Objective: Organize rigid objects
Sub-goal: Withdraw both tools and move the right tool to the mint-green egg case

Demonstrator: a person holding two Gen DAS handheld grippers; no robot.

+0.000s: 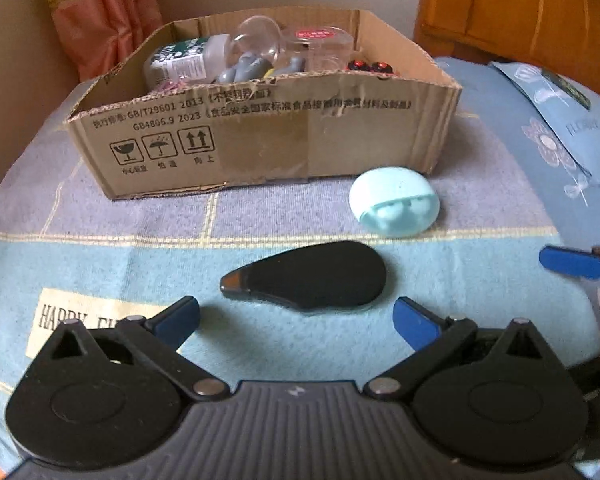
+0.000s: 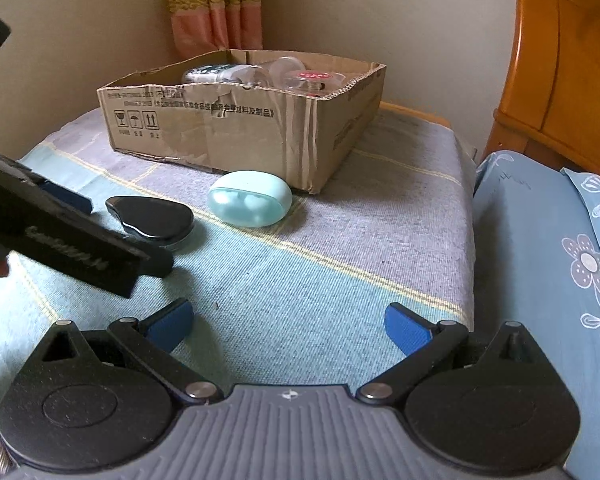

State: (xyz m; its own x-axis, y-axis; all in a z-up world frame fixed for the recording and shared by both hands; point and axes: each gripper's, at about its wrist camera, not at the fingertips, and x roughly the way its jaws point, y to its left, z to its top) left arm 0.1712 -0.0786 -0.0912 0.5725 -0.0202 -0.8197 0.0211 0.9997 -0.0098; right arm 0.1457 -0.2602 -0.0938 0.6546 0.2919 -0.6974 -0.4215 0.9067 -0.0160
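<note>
Blue-padded fingers of the left gripper (image 1: 296,320) stand wide apart with nothing between them, low over the striped cloth (image 1: 100,220). Just ahead of them lies a black teardrop-shaped case (image 1: 308,276), flat on the cloth. Beyond it, near but not touching, sits a pale mint oval case (image 1: 394,202), just beside the front right corner of the cardboard box (image 1: 260,136). Inside the box lie a bottle (image 1: 184,60), clear plastic containers (image 1: 316,44) and other small items too jumbled to tell apart. From the right wrist view, the right gripper (image 2: 288,326) is likewise spread wide and empty over bare cloth, well apart from both cases, with a floral pillow (image 2: 560,248) to its right
</note>
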